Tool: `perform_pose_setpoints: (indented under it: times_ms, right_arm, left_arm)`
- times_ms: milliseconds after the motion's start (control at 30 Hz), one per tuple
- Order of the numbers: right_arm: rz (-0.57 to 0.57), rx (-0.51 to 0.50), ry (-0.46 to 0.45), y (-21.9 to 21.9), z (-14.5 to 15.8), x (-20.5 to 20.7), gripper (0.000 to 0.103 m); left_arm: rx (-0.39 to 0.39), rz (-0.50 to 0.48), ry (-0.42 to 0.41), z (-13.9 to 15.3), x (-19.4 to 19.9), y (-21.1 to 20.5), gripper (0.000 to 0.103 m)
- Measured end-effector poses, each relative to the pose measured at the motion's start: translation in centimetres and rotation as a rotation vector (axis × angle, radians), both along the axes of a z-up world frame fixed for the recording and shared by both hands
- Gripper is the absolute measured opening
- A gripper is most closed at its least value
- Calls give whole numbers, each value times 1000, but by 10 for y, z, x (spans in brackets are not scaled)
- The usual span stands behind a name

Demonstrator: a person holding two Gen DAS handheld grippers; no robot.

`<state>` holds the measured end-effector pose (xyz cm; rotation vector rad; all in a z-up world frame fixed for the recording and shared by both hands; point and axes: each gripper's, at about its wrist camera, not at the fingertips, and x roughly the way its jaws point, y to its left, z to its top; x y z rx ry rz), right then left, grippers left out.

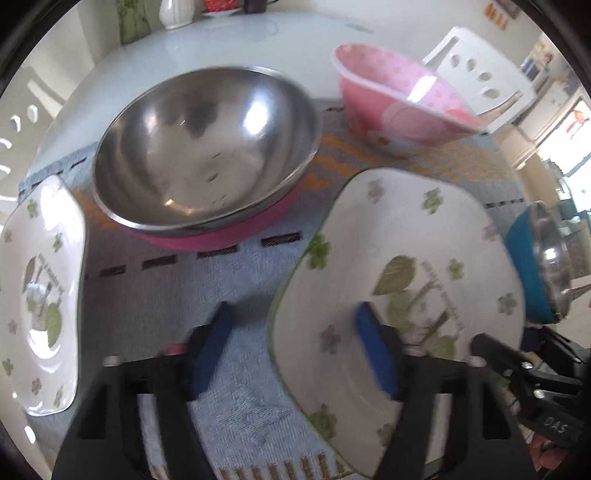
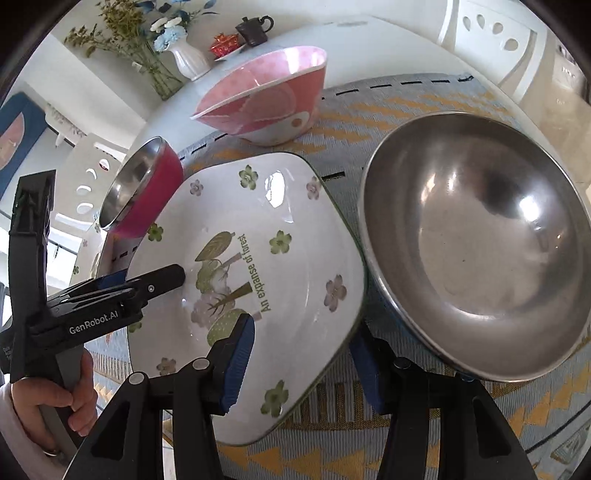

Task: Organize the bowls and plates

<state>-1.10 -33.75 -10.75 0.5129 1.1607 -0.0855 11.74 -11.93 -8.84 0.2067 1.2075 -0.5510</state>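
A white square plate (image 1: 424, 240) (image 2: 277, 206) with green flowers and a forest print lies on the woven mat (image 1: 240, 280). My left gripper (image 1: 293, 310) (image 2: 155, 275) straddles its left rim. One pad hangs over the inside, the other over the mat outside, and a gap shows beside the rim. My right gripper (image 2: 301, 328) straddles the plate's near right rim, with its pads apart on either side. A second matching plate (image 1: 40, 277) lies at the far left. A steel bowl with a pink outside (image 1: 203, 147) (image 2: 140, 192) stands behind the plate.
A pink patterned bowl (image 1: 399, 107) (image 2: 266, 99) stands at the mat's far edge. A steel bowl with a blue outside (image 1: 532, 266) (image 2: 480, 240) sits against the plate's right corner. A vase (image 2: 188, 59) and teapot (image 2: 255, 27) stand far back. A hand (image 2: 55, 398) holds the left gripper's handle.
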Motion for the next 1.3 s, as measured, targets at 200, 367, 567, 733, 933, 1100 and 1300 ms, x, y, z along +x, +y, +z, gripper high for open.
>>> perform_pose_setpoints:
  times_ms: [200,367,567,733,933,1100,1300]
  right_arm:
    - [-30,15,8,-8,-2,-3,21]
    - [-25,31,23,-9,-2,-4,20]
    - [-10,59,33,-7,1,-6,20]
    - [4,64,21,-3,8,-8,20]
    - [7,85,12,-2,10,-11,20]
    - [39,68,24,1,12,-9,20]
    - [70,61,37,8,13,-7,20]
  left_arm:
    - [-38,31,13,4,2,-4,32]
    - [-29,13,15,6,-2,-4,31]
    - [-13,15,15,6,-4,-6,30]
    - [5,19,12,6,-2,-18,30]
    - [12,26,31,4,-10,-13,30]
    - [15,48,35,4,-13,-12,30]
    - [23,51,21,7,-19,-4,30]
